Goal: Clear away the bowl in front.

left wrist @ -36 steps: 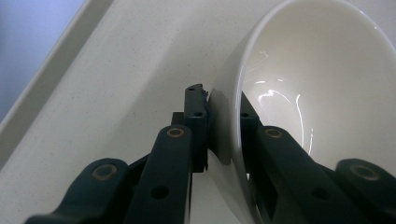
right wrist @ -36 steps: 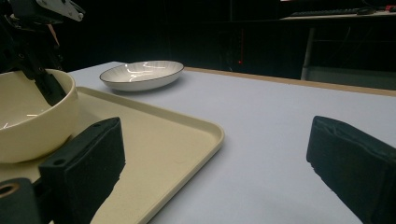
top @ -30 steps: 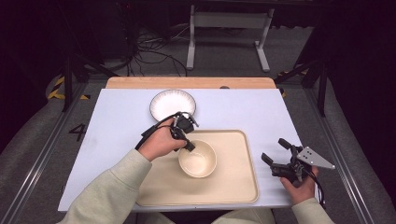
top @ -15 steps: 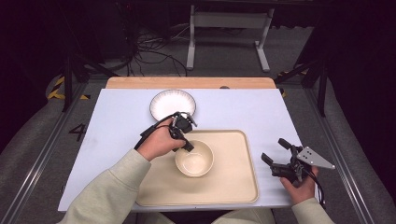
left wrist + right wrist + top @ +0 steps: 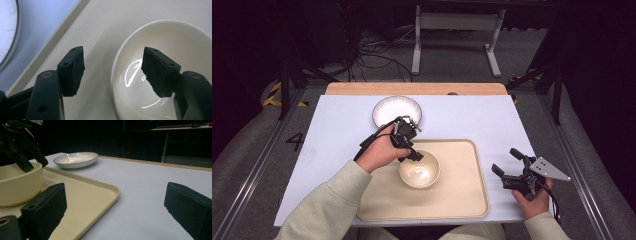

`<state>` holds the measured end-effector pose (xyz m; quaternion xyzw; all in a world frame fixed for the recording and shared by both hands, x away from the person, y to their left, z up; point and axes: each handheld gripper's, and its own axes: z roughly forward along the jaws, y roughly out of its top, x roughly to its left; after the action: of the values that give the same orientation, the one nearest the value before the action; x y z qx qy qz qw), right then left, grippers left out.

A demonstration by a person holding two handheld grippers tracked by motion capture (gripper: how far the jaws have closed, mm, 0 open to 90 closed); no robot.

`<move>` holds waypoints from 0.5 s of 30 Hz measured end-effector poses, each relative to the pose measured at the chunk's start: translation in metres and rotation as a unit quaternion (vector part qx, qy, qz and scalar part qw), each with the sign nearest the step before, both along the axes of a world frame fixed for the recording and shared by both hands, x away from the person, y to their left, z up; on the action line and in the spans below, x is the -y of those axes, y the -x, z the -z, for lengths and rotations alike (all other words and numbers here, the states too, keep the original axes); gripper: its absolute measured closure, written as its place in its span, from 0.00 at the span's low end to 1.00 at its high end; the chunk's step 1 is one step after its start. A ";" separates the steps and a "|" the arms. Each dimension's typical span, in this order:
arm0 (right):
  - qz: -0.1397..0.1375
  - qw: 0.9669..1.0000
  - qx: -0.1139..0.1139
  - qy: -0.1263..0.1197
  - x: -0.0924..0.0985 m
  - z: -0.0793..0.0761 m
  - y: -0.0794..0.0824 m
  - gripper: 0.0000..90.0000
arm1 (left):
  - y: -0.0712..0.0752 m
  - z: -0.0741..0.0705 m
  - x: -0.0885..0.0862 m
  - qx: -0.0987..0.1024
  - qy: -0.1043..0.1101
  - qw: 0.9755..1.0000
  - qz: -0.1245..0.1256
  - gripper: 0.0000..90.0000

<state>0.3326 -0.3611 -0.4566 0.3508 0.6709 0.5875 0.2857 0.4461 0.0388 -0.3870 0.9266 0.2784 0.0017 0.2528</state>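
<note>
The left gripper (image 5: 412,154) sits right at the rim of the cream bowl (image 5: 419,169), and its jaws have just been opening. In the left gripper view the two pads stand apart with the bowl's rim between them, one pad over the tray (image 5: 100,30), the other over the bowl's (image 5: 160,50) glossy inside, neither pressing on it. So the bowl is let go and rests on the beige tray (image 5: 462,200), toward the tray's far left part, a little in from its far edge.

Here is the risk: the pads straddle that rim closely. If the hand pulls sideways rather than lifting up and clear, the inner pad can catch the wall and drag or tip the bowl across the smooth tray. It looks slick and glazed, so it would probably slide easily.

The white plate (image 5: 397,111) lies on the table just beyond the tray's far edge, close behind the left hand; a backward swing could knock it.

The right gripper (image 5: 512,172) hovers near the table's right front corner, jaws wide apart and empty, well away from the bowl, so little trouble there.
</note>
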 end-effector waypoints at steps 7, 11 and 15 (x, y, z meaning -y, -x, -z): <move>-0.002 1.000 -0.003 -0.004 0.000 0.000 0.000 0.05 | 0.011 -0.010 -0.005 0.033 0.018 0.999 -0.007 0.25; -0.002 1.000 -0.004 -0.003 0.001 0.000 -0.001 0.05 | 0.017 -0.014 -0.009 0.047 0.024 0.999 -0.002 0.24; -0.003 1.000 -0.006 -0.003 0.001 0.000 -0.001 0.05 | 0.024 -0.019 -0.015 0.066 0.032 0.997 -0.001 0.23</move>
<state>0.3340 -0.3618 -0.4564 0.3533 0.6720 0.5884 0.2782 0.4219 0.0533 -0.3677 0.9156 0.2618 0.0542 0.3003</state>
